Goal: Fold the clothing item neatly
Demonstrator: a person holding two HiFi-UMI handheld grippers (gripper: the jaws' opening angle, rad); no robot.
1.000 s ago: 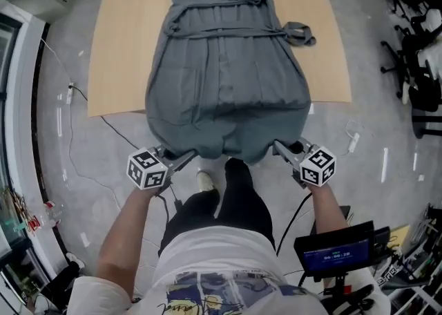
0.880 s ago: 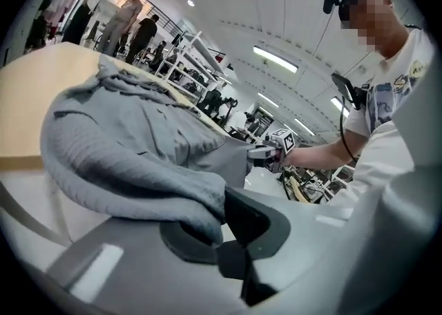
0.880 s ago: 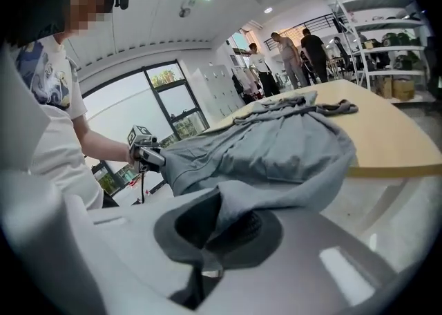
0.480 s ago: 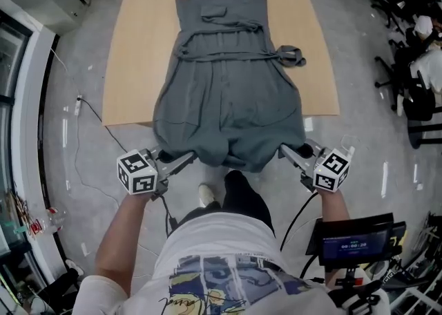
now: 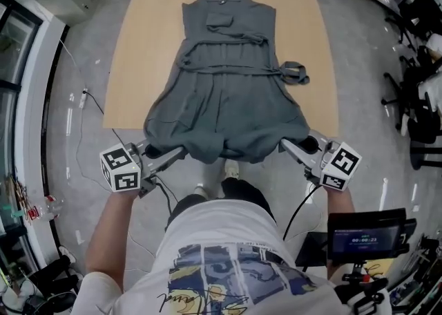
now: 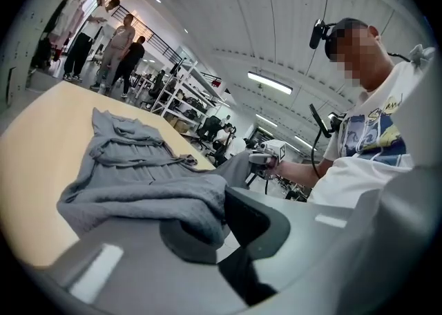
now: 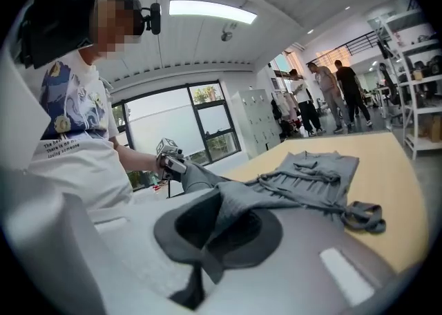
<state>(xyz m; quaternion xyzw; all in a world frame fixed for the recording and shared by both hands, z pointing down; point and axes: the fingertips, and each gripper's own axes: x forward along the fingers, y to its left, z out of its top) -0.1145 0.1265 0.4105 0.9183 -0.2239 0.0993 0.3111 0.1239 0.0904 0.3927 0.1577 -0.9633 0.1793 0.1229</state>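
Observation:
A grey sleeveless dress (image 5: 224, 72) with a tied waist belt lies lengthwise on the light wooden table (image 5: 138, 44), collar at the far end. Its hem end bulges over the table's near edge. My left gripper (image 5: 178, 152) is shut on the hem's left corner (image 6: 200, 213), and my right gripper (image 5: 286, 146) is shut on the hem's right corner (image 7: 228, 227). Both hold the hem lifted off the table in front of the person's body. The belt's knotted end (image 5: 295, 72) lies out to the right of the dress.
Office chairs (image 5: 414, 86) stand on the floor at the right. A small screen on a stand (image 5: 364, 236) is by the person's right side. A cable (image 5: 83, 99) runs on the floor at the left. People stand in the background (image 6: 114, 41).
Both grippers have risen with the hem, from hanging below the table's edge to about its level. More of the dress and table top has come into view.

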